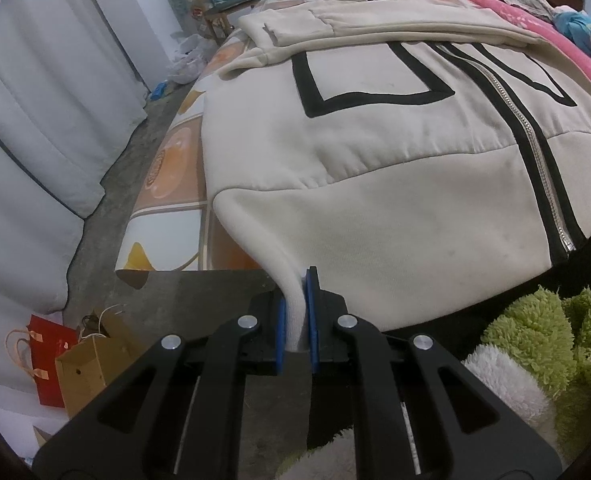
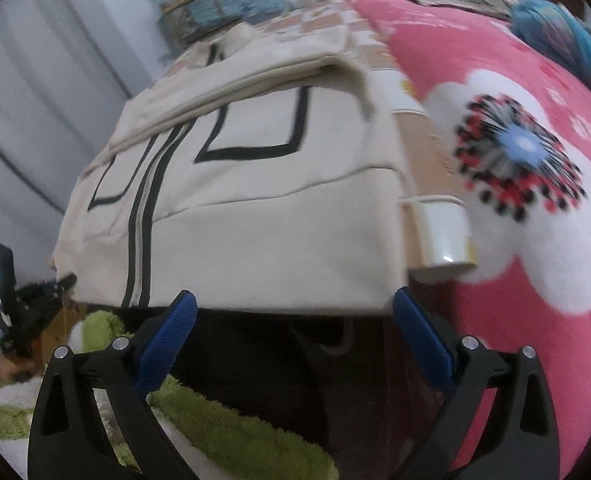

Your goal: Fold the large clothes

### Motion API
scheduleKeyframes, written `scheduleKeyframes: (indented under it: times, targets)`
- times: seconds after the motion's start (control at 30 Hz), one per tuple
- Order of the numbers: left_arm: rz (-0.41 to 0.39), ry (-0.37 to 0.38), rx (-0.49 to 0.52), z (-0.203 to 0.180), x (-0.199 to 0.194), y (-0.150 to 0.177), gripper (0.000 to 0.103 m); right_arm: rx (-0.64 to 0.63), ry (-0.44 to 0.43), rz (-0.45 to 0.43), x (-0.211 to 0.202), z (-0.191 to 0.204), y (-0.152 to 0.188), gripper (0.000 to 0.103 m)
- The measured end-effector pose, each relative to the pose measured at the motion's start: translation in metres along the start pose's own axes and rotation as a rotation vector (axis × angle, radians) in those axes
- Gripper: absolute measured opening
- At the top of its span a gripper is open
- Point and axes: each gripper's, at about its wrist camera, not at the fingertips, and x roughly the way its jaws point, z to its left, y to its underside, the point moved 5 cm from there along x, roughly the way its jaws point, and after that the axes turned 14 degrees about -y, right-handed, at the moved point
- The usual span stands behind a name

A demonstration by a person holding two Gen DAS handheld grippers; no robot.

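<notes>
The cream zip jacket [image 1: 395, 184] lies spread on the bed [image 1: 175, 168] with its hem hanging over the near edge, where the left tool [image 1: 297, 312] grips the hem's left corner while the right tool [image 2: 293, 320] hovers released, empty, near the hem's right corner.

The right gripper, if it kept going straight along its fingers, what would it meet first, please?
Most likely the bottom hem of the cream jacket, which hangs just ahead of the right gripper and its open jaws. Depth is unclear; it may pass just under the hem.
</notes>
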Motion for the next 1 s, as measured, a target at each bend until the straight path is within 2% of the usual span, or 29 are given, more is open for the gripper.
scheduleKeyframes:
  times: [0.13,0.33,0.43,0.5,0.57,0.83,1.0]
  targets:
    - [-0.001,0.01,-0.008,0.001,0.002,0.0,0.009,0.052,0.034,-0.007,-0.001,-0.013,0.0,0.08]
    - [-0.024,0.014,-0.014,0.003,0.0,0.002,0.008,0.187,0.027,-0.005,0.008,-0.04,0.001,0.057]
    - [-0.034,0.014,-0.017,0.003,-0.002,0.003,0.008,0.244,-0.022,-0.026,0.008,-0.05,0.001,0.036]
    - [-0.043,0.013,-0.018,0.004,-0.004,0.003,0.007,0.266,-0.041,-0.028,0.007,-0.052,0.002,0.017]
    - [-0.062,0.014,-0.024,0.006,-0.01,0.003,0.006,0.261,-0.049,-0.031,0.003,-0.051,0.004,0.009]
    - [-0.13,0.012,-0.024,0.02,-0.037,0.002,0.005,0.221,-0.065,-0.057,-0.008,-0.04,0.008,0.006]
    - [-0.117,0.04,-0.036,0.028,-0.043,0.006,0.005,0.245,-0.102,-0.074,-0.015,-0.042,0.017,0.006]
